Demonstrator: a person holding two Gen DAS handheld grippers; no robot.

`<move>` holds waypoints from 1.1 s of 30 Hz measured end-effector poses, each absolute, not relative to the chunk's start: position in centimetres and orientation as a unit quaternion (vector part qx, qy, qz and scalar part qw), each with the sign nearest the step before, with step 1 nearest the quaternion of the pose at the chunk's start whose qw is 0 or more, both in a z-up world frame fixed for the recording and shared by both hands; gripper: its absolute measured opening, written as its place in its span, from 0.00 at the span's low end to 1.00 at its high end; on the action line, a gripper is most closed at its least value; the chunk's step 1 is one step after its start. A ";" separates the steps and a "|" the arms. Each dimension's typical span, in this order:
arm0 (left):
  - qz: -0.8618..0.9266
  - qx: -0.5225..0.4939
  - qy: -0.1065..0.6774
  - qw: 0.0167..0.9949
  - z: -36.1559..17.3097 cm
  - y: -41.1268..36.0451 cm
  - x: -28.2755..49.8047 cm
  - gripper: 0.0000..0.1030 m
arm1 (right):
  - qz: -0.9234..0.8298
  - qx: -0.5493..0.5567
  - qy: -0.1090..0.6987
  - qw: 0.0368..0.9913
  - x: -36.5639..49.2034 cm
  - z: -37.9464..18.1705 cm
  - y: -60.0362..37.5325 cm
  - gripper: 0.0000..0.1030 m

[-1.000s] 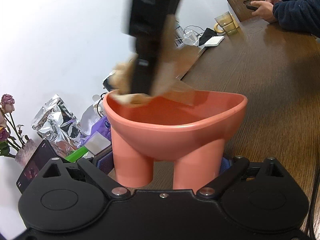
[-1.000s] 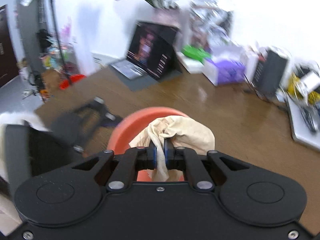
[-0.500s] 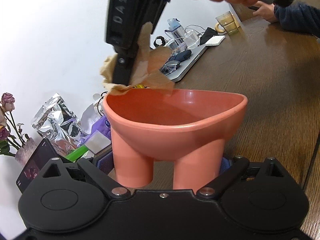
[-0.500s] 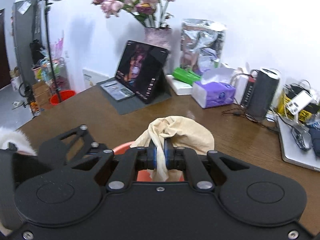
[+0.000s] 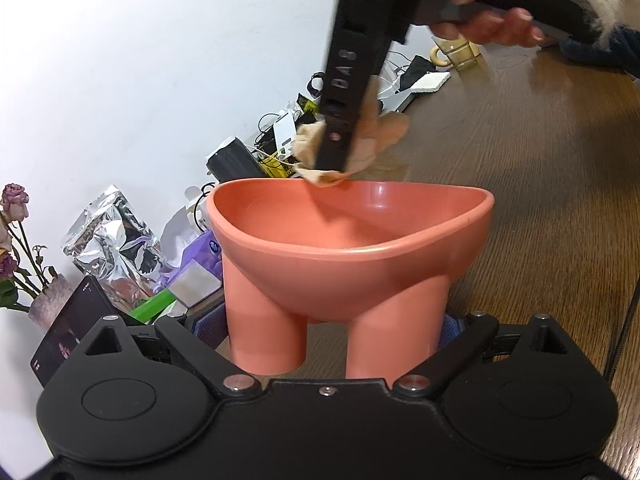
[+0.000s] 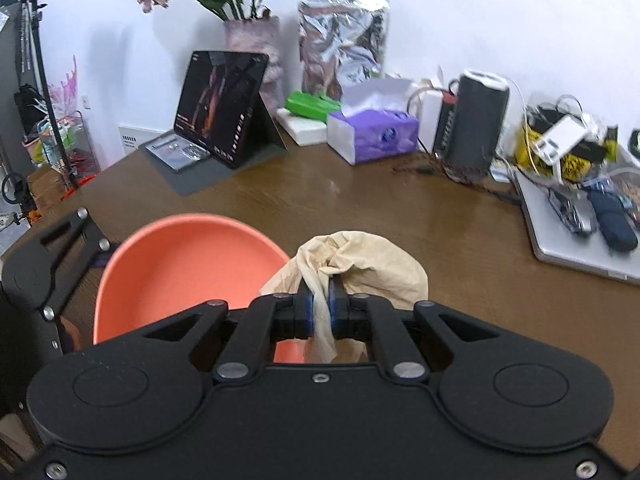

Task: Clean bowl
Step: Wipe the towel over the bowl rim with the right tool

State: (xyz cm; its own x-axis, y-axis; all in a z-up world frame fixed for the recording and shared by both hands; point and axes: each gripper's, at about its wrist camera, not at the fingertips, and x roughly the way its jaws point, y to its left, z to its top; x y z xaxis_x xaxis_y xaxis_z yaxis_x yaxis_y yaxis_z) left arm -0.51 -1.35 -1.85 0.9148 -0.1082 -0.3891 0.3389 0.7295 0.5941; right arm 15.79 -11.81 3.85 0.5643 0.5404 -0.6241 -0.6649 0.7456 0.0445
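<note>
Right tool (image 6: pixel 320 300) tilted down, pinching cloth (image 6: pixel 372 264) at bowl (image 5: pixel 348 240) rim; left tool (image 5: pixel 332 328) clamps bowl legs.

Your right gripper (image 6: pixel 320 304) has its jaws clamped on a beige cloth (image 6: pixel 372 264), which bunches just beside the rim of the orange bowl (image 6: pixel 180 264) on the brown tabletop (image 6: pixel 400 208).
</note>
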 end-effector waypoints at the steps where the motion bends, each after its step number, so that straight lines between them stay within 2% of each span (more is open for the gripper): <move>1: -0.122 0.347 0.166 0.915 -1.9 -1.4 -0.5 0.93 | 0.342 -0.095 0.320 0.878 15.8 3.7 -12.1 0.08; 33: -0.128 0.356 0.162 0.911 -2.0 -1.1 -0.2 0.93 | 0.389 -0.064 0.410 0.823 9.9 2.8 -15.1 0.08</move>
State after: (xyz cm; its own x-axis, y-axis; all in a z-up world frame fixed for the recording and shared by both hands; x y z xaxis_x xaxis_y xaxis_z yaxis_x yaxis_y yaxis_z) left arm -0.18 -1.06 -1.99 0.9150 -0.1178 -0.3860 0.3483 0.7137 0.6077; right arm 9.90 -15.15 2.82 0.3626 0.5871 -0.7238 -0.6918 0.6899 0.2131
